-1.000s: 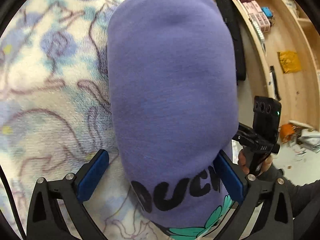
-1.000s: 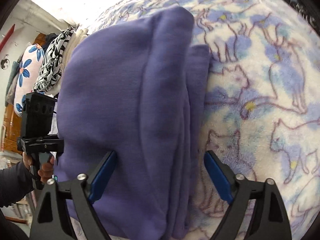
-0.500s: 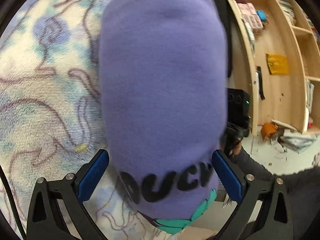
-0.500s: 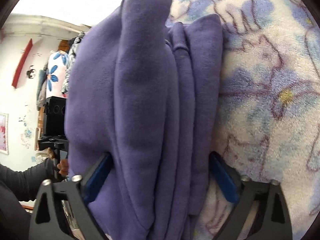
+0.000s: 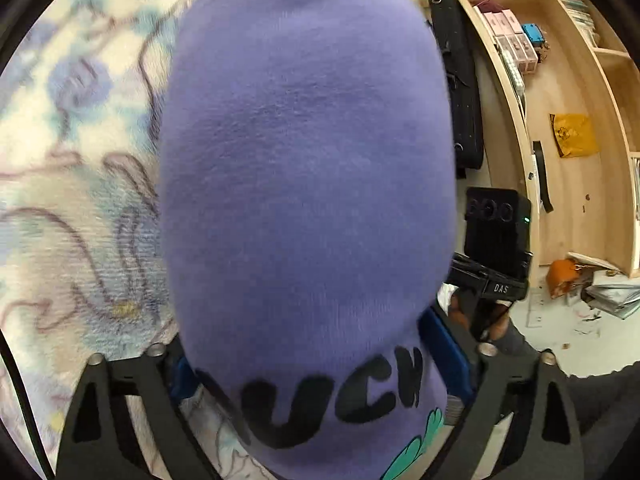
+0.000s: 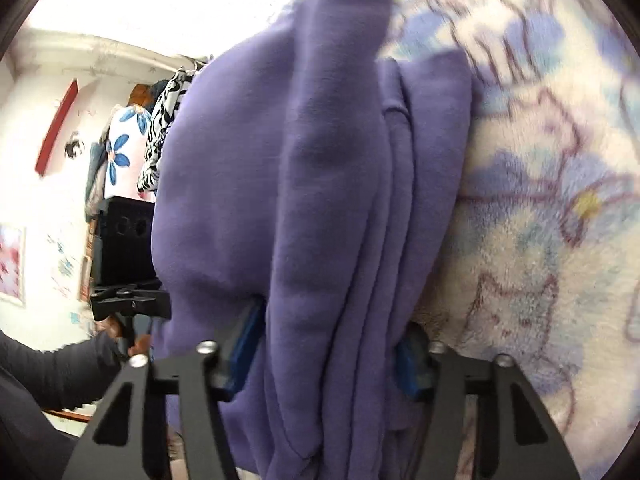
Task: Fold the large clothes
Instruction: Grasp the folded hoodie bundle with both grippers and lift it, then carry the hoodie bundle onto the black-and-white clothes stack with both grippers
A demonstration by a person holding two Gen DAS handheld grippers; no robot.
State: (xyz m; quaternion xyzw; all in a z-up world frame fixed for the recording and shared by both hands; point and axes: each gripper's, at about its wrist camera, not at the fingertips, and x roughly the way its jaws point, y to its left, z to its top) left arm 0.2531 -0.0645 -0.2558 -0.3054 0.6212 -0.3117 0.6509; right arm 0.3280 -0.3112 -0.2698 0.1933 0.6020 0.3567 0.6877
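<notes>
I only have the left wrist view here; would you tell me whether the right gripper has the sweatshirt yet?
Observer: Yes. The right gripper has just been closing, and its pads press on the sweatshirt.
Operator: Thank you. Is it one layer there, or several?
Observer: Several folded layers, stacked edge-on between the jaws.
Operator: And what lies beside that edge, away from me?
Observer: The patterned blanket, right up against the outermost layer.
</notes>
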